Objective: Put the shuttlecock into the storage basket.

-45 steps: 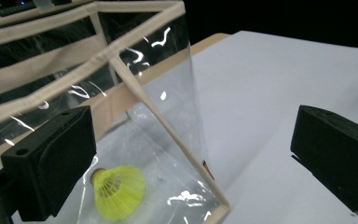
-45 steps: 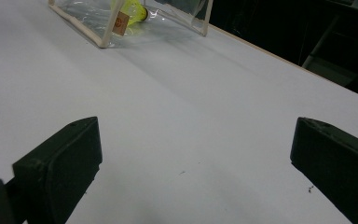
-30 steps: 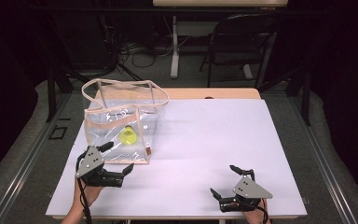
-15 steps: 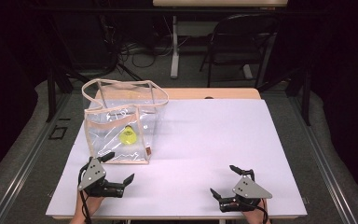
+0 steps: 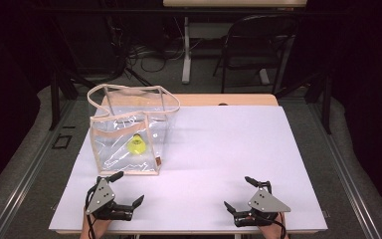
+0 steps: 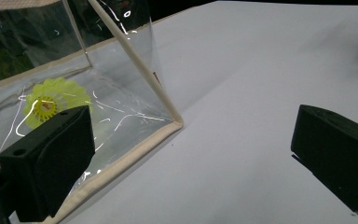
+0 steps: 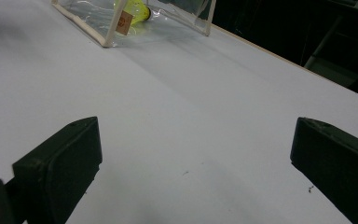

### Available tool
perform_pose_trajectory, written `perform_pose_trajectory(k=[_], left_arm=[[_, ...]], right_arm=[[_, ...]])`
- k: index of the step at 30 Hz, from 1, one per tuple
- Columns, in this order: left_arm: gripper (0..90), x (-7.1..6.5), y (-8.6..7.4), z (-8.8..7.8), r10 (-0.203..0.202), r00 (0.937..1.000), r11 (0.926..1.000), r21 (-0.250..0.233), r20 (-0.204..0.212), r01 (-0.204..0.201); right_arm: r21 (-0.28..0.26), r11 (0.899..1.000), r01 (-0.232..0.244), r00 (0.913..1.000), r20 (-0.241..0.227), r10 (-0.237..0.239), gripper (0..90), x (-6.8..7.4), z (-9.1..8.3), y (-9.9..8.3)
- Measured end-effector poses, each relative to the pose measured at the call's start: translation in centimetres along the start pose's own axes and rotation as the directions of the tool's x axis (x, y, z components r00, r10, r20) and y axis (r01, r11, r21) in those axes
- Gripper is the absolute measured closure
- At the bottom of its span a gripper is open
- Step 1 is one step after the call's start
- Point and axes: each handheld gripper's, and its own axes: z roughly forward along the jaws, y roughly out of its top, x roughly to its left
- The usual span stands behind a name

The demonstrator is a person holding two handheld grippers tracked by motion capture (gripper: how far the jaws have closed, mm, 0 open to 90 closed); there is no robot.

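Down at the table's (image 5: 238, 149) near edge, the left tongs (image 5: 128, 189) and right tongs (image 5: 239, 193) both gape apart, holding nothing. Just beyond the left tongs stands a clear bag (image 5: 129, 134) with a yellow shuttlecock (image 5: 135, 145) inside.

High view: you look forward and down over the table (image 5: 219, 149).
Gripper views: low, close to its surface.
Shared: all catch the clear bag (image 5: 129, 134) (image 6: 116, 93) (image 7: 102, 18).
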Motion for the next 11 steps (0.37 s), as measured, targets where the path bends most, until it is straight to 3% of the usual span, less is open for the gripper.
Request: perform_pose_trajectory(k=[11], left_arm=[[0.0, -0.12, -0.12, 0.24, 0.013, 0.9998, 0.9996, 0.025, 0.015, -0.014]], right_arm=[[0.002, 1.000, 0.002, 1.0000, -0.003, -0.002, 1.6, 0.05, 0.07, 0.01]])
